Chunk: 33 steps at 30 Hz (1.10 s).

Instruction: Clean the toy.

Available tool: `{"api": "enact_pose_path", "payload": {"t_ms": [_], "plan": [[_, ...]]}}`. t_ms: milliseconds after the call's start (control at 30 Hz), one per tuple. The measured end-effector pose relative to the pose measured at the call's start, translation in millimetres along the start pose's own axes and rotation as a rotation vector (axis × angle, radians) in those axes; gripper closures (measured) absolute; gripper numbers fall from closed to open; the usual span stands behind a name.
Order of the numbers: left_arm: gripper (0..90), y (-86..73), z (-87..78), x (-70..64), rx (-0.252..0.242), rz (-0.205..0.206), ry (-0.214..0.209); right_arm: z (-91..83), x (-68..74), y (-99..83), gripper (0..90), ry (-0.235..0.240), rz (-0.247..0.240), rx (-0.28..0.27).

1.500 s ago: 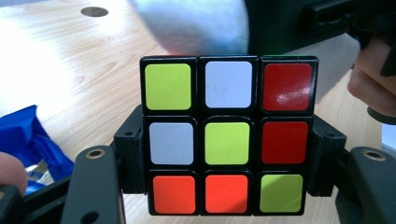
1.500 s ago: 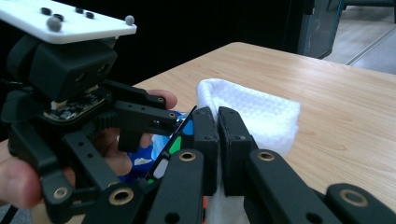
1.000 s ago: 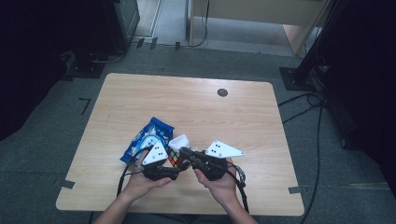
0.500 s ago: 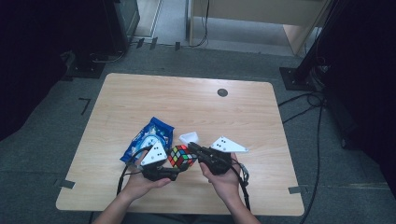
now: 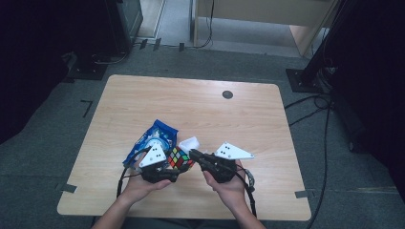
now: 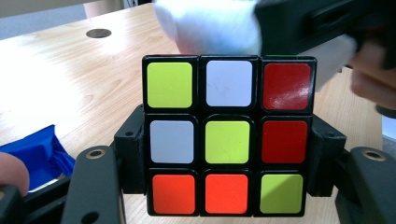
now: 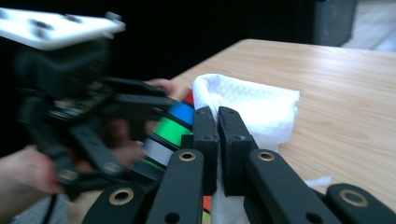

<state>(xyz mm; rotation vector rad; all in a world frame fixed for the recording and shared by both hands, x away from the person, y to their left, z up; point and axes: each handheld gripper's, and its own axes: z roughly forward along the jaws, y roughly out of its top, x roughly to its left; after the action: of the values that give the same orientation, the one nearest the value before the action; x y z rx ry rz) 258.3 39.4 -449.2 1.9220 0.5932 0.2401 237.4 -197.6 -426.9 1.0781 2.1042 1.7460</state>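
The left gripper (image 5: 168, 162) holds a cube (image 6: 228, 135) between its jaws, which press on the cube's two sides; in the left gripper view the face toward the camera shows yellow, white, red and orange squares. In the high view the cube (image 5: 178, 157) sits above the near part of the table (image 5: 200, 109), between the two hands. The right gripper (image 7: 217, 140) has its jaws closed on a white cloth (image 7: 252, 109), pinching a fold of it, and the cloth lies against the top of the cube. In the high view the cloth (image 5: 189, 143) shows just behind the cube, with the right gripper (image 5: 195, 155) right beside it. A blue bag (image 5: 153, 138) lies on the table just left of the left gripper.
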Motion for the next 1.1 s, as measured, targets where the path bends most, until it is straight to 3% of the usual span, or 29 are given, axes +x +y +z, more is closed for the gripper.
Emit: {"api": "enact_pose_path", "payload": {"t_ms": [200,300,367,533,667,733,933,1000,1100], "plan": [[33.9,2.6,-6.2,5.7,-0.04,-0.03,-0.007,-0.6,-25.1,-12.0,87.8,-0.124,-0.02,0.053],[33.9,2.1,-7.7,9.0,-0.033,-0.035,0.004,-0.1,-37.5,-17.8,87.7,-0.181,-0.014,0.071],[33.9,1.5,-7.0,10.3,-0.025,-0.04,0.011,-0.5,-45.9,-20.4,87.5,-0.241,-0.036,0.078],[33.9,1.0,-6.0,10.6,-0.019,-0.041,0.013,-6.2,-67.5,-24.5,86.2,-0.332,-0.004,0.081],[33.9,0.9,-6.2,11.9,-0.018,-0.044,0.017,-11.4,-77.1,-25.7,70.3,-0.402,0.006,0.056],[33.8,1.0,-6.2,12.5,-0.014,-0.046,0.034,-13.2,-77.0,-23.7,61.4,-0.372,0.002,0.031],[33.8,1.6,-8.2,17.5,-0.015,-0.074,0.048,-6.7,-60.8,-20.9,40.5,-0.207,-0.139,0.006],[33.8,2.4,-10.5,19.7,-0.017,-0.085,0.048,-0.9,-52.2,-23.4,35.5,-0.134,-0.23,0.007],[33.8,3.4,-12.4,22.6,-0.018,-0.104,0.038,6.3,-37.4,-27.4,29.7,-0.066,-0.346,0.02]]}}
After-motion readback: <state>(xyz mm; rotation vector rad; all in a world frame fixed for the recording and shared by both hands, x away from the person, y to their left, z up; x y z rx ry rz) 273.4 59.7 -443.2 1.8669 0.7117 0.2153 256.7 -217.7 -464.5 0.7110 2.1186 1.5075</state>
